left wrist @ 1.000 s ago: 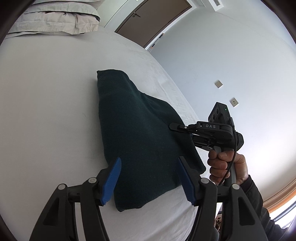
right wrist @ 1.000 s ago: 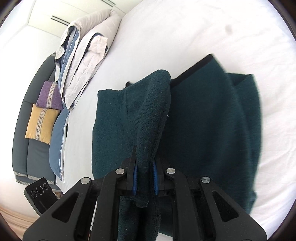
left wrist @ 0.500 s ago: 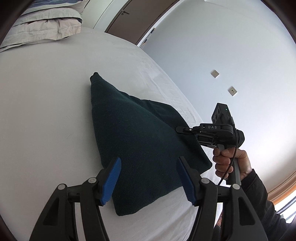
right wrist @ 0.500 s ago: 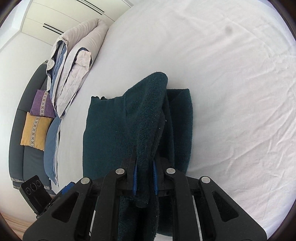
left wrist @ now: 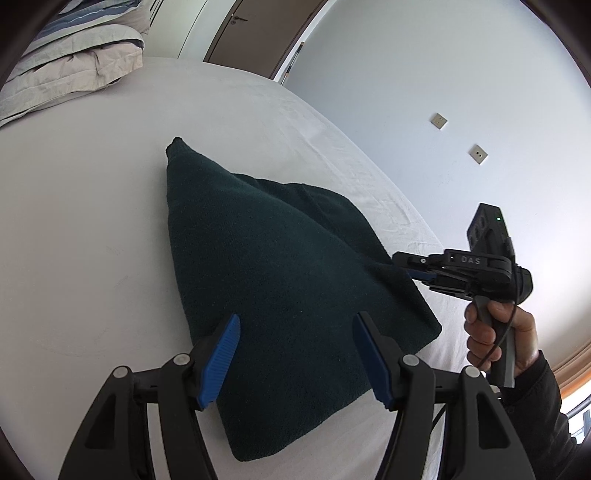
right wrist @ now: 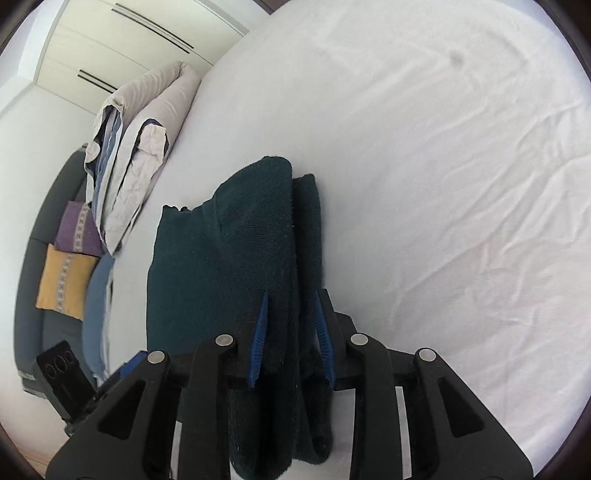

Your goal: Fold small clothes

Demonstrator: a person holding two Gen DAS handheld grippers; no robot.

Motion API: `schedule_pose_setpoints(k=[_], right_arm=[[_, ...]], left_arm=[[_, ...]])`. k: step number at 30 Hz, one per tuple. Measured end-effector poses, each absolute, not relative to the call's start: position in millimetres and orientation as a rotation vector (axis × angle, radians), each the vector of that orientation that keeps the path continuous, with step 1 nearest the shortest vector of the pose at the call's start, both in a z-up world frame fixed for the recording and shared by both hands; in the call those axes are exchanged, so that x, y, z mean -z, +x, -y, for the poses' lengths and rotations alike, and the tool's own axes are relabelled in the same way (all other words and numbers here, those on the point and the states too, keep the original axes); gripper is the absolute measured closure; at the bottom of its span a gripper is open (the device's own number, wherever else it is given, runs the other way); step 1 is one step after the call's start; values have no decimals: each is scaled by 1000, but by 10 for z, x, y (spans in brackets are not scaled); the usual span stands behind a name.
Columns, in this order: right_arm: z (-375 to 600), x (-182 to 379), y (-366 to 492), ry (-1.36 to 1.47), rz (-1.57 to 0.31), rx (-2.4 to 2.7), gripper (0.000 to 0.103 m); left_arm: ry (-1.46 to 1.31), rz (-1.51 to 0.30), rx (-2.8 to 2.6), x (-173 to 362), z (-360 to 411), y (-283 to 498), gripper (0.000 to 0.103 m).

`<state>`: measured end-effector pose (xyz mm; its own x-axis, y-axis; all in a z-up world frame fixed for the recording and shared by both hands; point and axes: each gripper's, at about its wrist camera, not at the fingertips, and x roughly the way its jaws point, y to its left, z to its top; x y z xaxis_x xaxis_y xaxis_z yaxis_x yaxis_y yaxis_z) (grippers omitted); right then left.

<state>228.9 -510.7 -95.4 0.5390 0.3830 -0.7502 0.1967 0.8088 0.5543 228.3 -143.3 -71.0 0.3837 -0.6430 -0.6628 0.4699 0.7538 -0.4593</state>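
Note:
A dark green knit garment [left wrist: 273,273] lies folded on the white bed [left wrist: 81,229]. My left gripper [left wrist: 295,354] is open and empty, hovering over the garment's near edge. My right gripper [right wrist: 291,332] has its blue pads [right wrist: 260,332] parted, with the garment's folded edge [right wrist: 258,236] still lying between them. In the left wrist view the right gripper [left wrist: 417,267] sits at the garment's right edge, held by a hand [left wrist: 498,339].
A folded duvet and pillows [right wrist: 136,155] lie at the head of the bed. A dark sofa with purple [right wrist: 77,229] and yellow [right wrist: 62,280] cushions stands beyond the bed. A wall [left wrist: 443,92] and a door [left wrist: 251,33] are behind.
My right gripper carried the garment's edge over, completing a fold, and its jaws have opened from shut. The garment now lies narrower. The left gripper stayed open.

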Motion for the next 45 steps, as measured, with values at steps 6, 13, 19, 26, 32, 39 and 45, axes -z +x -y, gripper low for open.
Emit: schedule_pose_setpoints(k=[6, 13, 19, 26, 32, 39, 45], right_arm=[[4750, 633, 1952, 577, -990, -237, 78], [4752, 1053, 1591, 557, -1086, -96, 80], [4904, 1173, 1242, 724, -1016, -123, 92], [5007, 1650, 1128, 919, -952, -159, 94], [5019, 1469, 1174, 889, -974, -145, 88], [4923, 895, 1459, 796, -879, -183, 87], [4678, 1207, 1912, 774, -974, -191, 90]], left_arm=[[-162, -898, 709, 630, 1642, 2361, 37], [-57, -910, 675, 816, 1829, 2377, 36], [-20, -933, 670, 916, 1836, 2376, 36], [172, -911, 638, 1031, 2021, 2251, 35], [251, -886, 608, 1086, 2132, 2158, 28], [249, -885, 610, 1090, 2163, 2155, 25], [244, -894, 615, 1072, 2167, 2183, 25]])
